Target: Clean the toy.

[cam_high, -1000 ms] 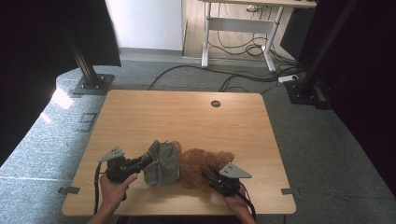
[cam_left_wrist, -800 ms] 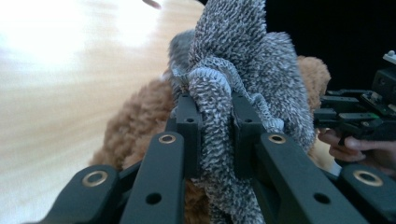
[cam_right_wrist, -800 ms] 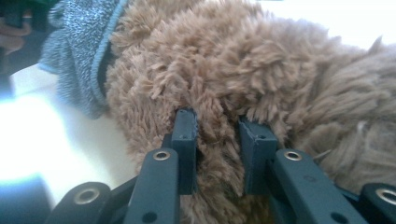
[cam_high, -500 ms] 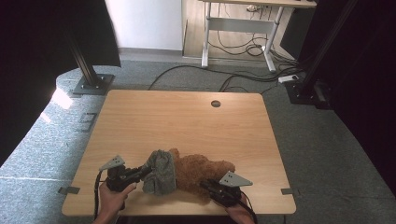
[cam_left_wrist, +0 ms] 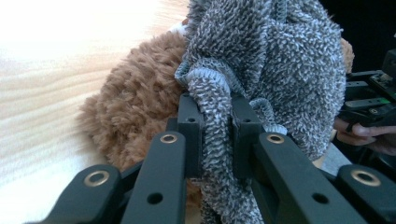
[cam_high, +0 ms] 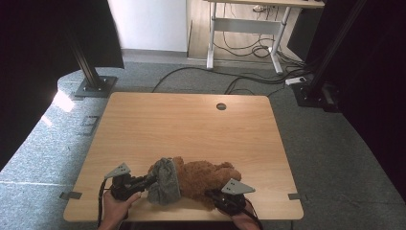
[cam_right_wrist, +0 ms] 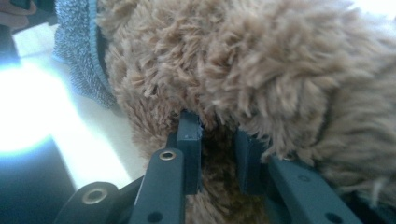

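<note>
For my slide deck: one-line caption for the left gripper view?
Left hand-held gripper pinching a grey knitted cloth draped over a brown plush toy.

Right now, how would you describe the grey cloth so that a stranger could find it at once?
Look at the wooden table, at its near edge. A brown plush toy lies there, and the grey cloth covers its left end. It is looped terry fabric with a pale hem, pinched by the left gripper.

Brown fuzzy teddy bear (cam_high: 206, 177), grey speckled knit cloth (cam_high: 165, 181) w/ pale-blue hem, light wood-grain table (cam_high: 191, 124), black fingers (cam_left_wrist: 191, 126)
</note>
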`<act>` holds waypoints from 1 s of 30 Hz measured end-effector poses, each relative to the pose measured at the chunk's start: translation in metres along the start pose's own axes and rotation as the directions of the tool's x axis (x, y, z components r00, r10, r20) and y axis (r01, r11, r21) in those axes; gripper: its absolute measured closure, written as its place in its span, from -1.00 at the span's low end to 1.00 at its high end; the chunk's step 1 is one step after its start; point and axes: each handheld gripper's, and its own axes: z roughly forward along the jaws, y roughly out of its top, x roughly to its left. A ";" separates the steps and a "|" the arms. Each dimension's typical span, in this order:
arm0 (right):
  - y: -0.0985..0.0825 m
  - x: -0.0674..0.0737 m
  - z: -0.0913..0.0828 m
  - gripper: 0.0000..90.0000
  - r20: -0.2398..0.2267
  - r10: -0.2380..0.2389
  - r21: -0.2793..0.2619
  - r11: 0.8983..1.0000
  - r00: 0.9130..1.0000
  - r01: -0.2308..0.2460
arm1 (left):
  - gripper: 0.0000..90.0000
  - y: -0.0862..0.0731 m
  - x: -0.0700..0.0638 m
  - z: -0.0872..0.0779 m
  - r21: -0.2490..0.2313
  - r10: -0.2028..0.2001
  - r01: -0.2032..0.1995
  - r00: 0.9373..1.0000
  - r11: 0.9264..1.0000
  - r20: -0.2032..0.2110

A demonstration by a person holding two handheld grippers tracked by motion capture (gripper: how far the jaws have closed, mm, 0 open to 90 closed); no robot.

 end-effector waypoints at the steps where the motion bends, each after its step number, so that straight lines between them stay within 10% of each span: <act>1: 0.000 -0.002 0.002 0.65 0.007 0.000 0.001 1.000 1.000 0.000 | 0.73 0.001 0.000 0.004 -0.006 0.005 -0.005 1.000 1.000 -0.009; 16: 0.022 -0.057 0.039 0.68 0.166 0.004 -0.031 1.000 0.986 0.002 | 0.74 0.051 0.024 0.068 -0.044 0.032 -0.038 0.992 0.998 -0.125; 30: 0.005 -0.034 0.011 0.35 0.084 -0.021 -0.035 0.999 0.996 0.024 | 0.71 0.016 0.016 0.020 -0.016 0.005 -0.006 1.000 1.000 -0.026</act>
